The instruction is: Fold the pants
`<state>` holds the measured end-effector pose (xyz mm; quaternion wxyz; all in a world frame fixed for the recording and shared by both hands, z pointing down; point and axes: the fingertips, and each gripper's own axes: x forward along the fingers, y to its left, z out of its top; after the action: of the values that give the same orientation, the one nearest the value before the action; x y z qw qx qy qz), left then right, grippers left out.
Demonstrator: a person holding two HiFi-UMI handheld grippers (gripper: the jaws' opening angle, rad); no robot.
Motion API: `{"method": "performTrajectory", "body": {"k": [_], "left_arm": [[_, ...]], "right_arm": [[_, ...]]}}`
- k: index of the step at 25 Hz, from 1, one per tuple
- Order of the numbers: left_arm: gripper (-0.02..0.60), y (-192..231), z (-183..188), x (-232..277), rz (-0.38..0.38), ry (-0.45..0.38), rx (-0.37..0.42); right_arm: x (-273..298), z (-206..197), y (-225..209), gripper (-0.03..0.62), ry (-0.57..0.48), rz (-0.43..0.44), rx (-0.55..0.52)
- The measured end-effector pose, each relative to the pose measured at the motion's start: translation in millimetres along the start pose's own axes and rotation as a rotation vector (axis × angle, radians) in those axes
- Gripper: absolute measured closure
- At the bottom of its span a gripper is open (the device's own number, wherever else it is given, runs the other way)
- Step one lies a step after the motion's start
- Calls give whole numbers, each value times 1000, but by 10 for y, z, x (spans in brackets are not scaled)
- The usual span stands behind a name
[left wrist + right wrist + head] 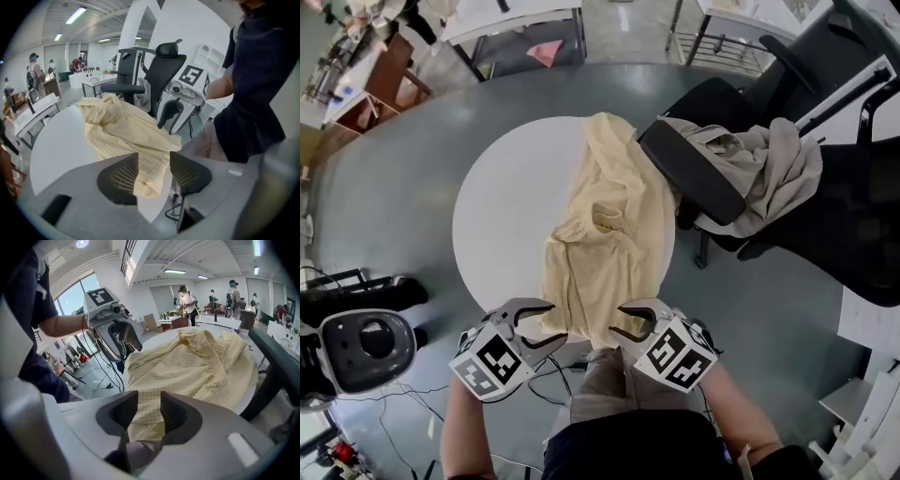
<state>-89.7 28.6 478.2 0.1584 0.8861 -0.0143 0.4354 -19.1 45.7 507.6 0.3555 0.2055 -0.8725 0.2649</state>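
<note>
Pale yellow pants (609,234) lie crumpled across a round white table (502,202), one end hanging over the near edge. My left gripper (555,322) is at that near edge, left of the hanging hem. In the left gripper view its jaws (152,173) stand apart with a corner of the pants (122,126) hanging loose between them, not pinched. My right gripper (617,322) faces it from the right. Its jaws (149,411) are also apart, with the pants (197,362) spread just beyond the tips. Each gripper shows in the other's view, the right gripper (168,127) and the left gripper (123,350).
A black office chair (703,173) draped with a beige garment (769,164) stands close to the table's right side. A grey round-headed device (366,347) sits on the floor at lower left, and cables (548,380) trail under the near edge. Desks and people fill the background.
</note>
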Motion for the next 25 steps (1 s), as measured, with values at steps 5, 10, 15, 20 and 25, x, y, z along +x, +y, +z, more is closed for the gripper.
{"method": "performTrajectory", "body": {"k": [5, 10, 15, 20, 25], "left_arm": [[324, -114, -234, 91, 3, 37, 67], [319, -54, -531, 316, 59, 158, 184], [319, -26, -587, 467, 71, 154, 175], [338, 23, -624, 537, 99, 176, 194], [395, 110, -609, 562, 130, 185, 218]], "right_arm": [[105, -105, 247, 404, -7, -40, -3], [280, -203, 357, 329, 25, -99, -55], [407, -296, 328, 322, 77, -149, -114], [429, -318, 285, 336, 80, -166, -107], [427, -337, 221, 384, 124, -216, -202]]}}
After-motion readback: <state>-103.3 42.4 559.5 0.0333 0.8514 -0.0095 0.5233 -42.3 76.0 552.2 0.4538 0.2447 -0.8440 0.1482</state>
